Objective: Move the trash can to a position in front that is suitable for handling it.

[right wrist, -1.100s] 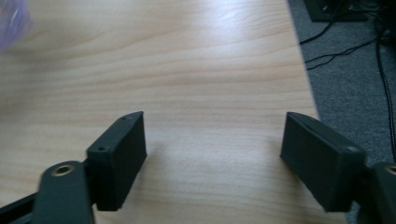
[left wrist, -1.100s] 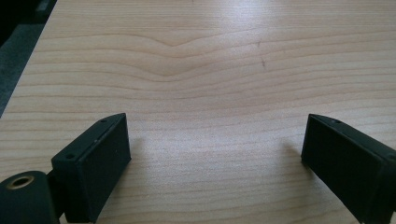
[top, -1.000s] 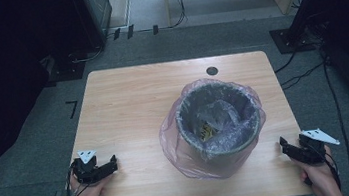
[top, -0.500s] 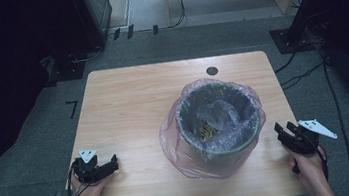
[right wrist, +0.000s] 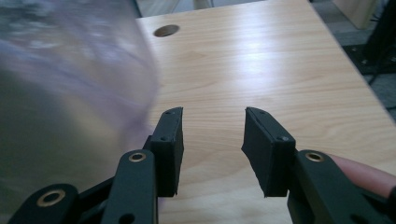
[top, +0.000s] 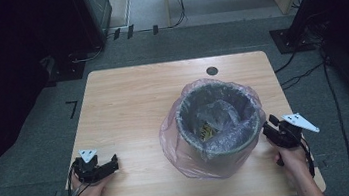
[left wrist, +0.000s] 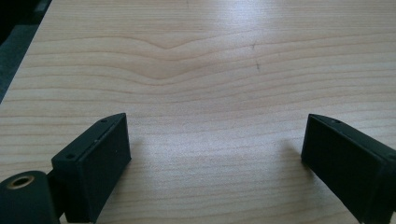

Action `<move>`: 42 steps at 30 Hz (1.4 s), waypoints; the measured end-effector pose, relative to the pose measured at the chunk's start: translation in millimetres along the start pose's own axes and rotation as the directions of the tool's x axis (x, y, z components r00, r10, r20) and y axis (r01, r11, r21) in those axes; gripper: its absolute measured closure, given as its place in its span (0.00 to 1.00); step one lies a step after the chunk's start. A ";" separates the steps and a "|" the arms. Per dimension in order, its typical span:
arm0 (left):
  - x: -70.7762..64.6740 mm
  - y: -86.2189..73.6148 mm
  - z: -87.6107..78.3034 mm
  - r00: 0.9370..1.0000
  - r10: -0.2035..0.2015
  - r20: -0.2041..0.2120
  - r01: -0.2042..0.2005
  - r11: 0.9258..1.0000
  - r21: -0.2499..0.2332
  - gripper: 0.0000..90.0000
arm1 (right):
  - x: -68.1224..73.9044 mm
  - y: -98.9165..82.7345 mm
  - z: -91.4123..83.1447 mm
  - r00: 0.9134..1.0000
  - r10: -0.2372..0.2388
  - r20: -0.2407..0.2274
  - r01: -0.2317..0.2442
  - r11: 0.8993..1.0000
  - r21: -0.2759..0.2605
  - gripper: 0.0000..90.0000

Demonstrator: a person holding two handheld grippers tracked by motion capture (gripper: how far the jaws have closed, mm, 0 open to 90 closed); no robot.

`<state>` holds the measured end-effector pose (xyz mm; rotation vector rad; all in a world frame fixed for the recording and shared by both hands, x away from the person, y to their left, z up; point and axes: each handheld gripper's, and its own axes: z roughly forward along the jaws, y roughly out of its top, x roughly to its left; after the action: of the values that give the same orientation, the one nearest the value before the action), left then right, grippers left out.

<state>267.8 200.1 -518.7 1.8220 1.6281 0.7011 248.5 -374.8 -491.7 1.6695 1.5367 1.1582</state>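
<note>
Just right of the lined waste bin [top: 218,123] we find the right gripper [top: 270,127], jaws parted, just been closing on nothing; left gripper [top: 111,164] spread.

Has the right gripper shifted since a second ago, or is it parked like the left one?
Yes. In the high view the right gripper has moved away from the table's near edge, closing on the lined bin. Its jaws have been closing with nothing between them.

left hand-held gripper [top: 115,161] gapes wide; right hand-held gripper [top: 269,128] narrowing, seemingly empty.
</note>
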 end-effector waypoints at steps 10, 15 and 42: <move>-1.1 0.5 0.4 1.000 -0.007 -0.007 0.007 1.000 0.001 0.08 | 27.3 2.9 4.4 0.991 -0.034 -0.130 0.030 0.999 -0.030 0.65; 0.0 -0.1 -0.4 1.000 -0.004 -0.007 0.004 1.000 -0.001 0.09 | 36.8 1.1 3.3 0.985 -0.060 -0.163 0.055 0.998 -0.036 0.66; -61.0 4.8 1.2 0.992 0.089 0.088 -0.088 0.996 -0.014 0.15 | 78.6 -11.8 3.1 0.968 -0.074 -0.238 0.075 0.997 -0.006 0.65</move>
<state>265.2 139.1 -516.0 1.9009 1.4923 0.6561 242.3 -295.6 -487.0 1.5035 1.7312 1.3559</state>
